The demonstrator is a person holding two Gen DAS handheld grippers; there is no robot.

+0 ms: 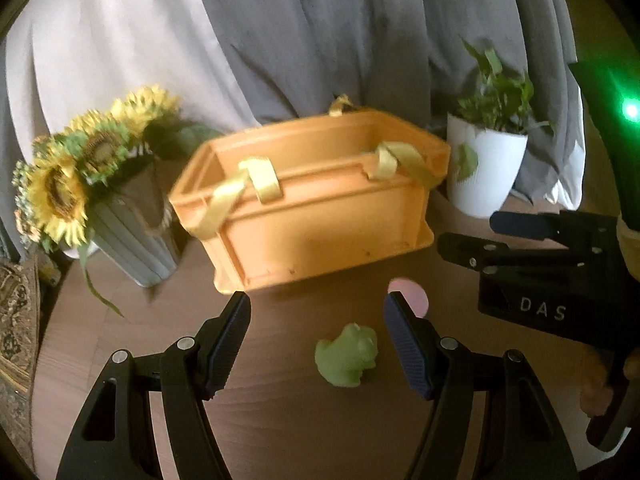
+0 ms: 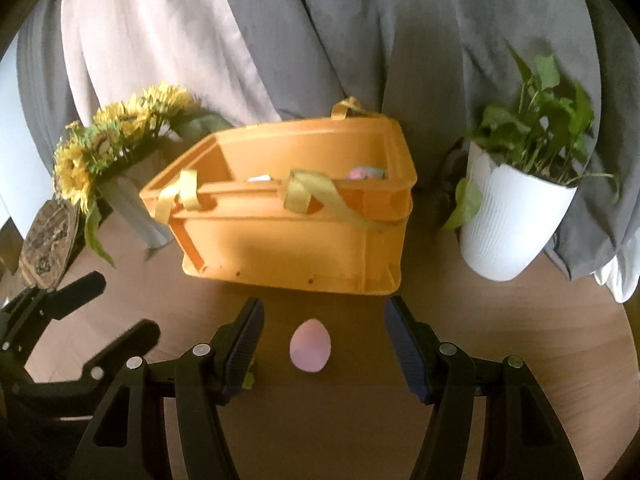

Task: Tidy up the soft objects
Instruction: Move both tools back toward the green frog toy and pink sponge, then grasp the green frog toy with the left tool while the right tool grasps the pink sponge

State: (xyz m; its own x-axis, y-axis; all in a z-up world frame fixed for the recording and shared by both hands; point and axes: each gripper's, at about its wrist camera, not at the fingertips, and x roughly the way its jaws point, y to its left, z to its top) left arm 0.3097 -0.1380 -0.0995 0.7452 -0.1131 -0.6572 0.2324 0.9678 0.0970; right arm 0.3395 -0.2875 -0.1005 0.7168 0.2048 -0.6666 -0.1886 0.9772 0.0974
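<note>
The pink egg (image 2: 305, 345) lies on the table (image 2: 500, 340) between my right gripper (image 2: 324, 344)'s spread, empty jaws, long axis pointing at the crate (image 2: 296, 248) just beyond. The green frog (image 1: 347, 355) sits inside my left gripper (image 1: 318, 344), also released, nearer its right finger.

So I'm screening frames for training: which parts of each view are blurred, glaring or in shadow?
Left wrist view: the orange crate and sunflowers are motion-smeared, a green LED flares at the right edge, the green frog toy is soft but readable. Right wrist view: sharper overall, the pink egg is sunlit, the white plant pot slightly smeared, fisheye corners dark.
</note>
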